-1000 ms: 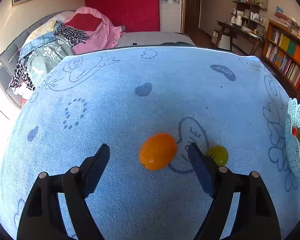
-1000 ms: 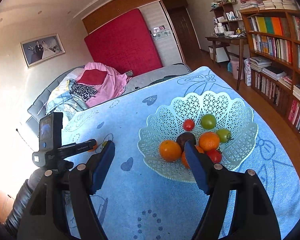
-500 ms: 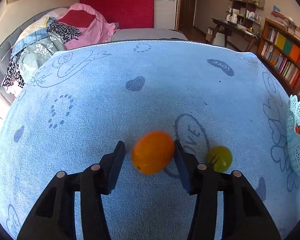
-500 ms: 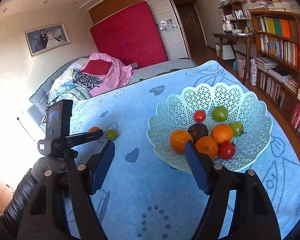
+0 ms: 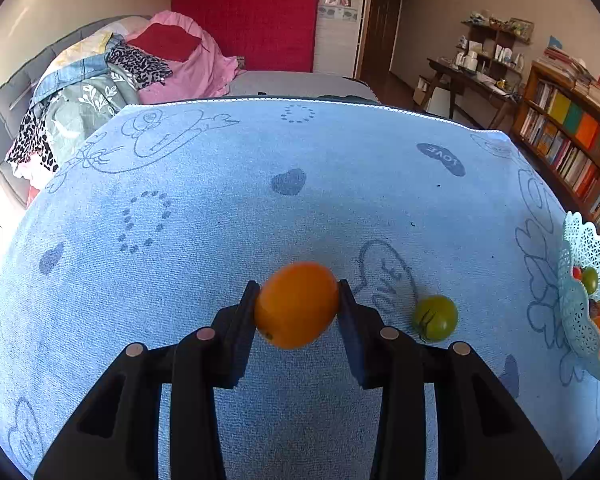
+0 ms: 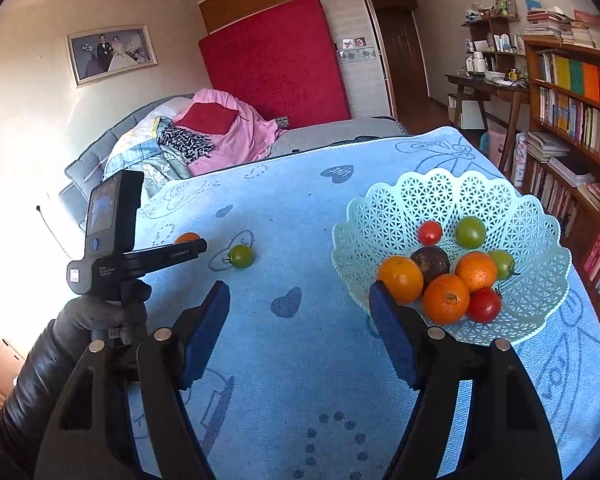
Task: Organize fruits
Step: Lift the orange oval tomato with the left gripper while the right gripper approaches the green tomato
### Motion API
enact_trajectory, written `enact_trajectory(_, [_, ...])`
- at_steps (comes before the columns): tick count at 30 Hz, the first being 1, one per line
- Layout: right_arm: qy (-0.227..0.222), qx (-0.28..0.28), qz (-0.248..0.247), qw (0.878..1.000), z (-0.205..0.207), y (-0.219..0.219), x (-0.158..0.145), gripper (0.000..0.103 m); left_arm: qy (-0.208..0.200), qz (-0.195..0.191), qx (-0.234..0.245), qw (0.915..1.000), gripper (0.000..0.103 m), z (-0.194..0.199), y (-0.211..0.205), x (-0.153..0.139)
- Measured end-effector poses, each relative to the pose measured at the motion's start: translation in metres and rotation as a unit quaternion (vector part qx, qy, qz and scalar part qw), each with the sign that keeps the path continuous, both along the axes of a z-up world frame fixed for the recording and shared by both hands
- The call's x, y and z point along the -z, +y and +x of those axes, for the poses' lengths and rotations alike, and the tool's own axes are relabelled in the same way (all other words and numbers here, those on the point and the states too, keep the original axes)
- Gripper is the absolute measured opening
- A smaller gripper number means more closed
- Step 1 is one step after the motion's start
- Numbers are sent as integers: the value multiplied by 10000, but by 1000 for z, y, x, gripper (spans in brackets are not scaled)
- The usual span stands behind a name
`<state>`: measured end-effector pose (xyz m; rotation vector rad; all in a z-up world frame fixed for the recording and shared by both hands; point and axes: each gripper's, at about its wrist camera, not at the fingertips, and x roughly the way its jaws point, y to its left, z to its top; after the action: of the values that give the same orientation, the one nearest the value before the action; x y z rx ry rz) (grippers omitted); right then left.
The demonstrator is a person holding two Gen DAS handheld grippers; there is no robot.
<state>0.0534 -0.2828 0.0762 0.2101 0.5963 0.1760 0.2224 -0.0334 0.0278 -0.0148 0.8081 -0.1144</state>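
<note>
Blue cloth [image 5: 340, 208] reads "LOVE"; left tool [image 5: 298, 310] just closed, pinching orange fruit [image 5: 296, 310].

An orange fruit [image 5: 297, 310], smooth and oval, sits at centre frame. A green tomato [image 5: 436, 317] lies just right of it. The lattice basket [image 6: 540, 216], right, holds mixed fruit.

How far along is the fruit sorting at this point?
Mostly done: the basket already holds eight fruits. In hand: the left gripper, whose jaws have just been closing, now presses both pads on the orange fruit over the blue cloth. Left: that fruit and the green tomato on the cloth must still reach the basket. The right gripper is open and empty.
</note>
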Motion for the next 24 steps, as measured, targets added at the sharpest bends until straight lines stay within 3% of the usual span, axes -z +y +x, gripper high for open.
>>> enact_trajectory(6, [1, -370, -232, 9990, 20, 31, -6, 74, -232, -8, -212, 9995, 39, -15, 13, -12])
enact_trajectory(14, [446, -747, -166, 9961, 68, 64, 9, 73, -491, 139, -512, 9974, 39, -25, 25, -22])
enact_trajectory(24, [886, -799, -277, 9925, 119, 89, 31, 61, -412, 17, -625, 9972, 39, -23, 34, -20])
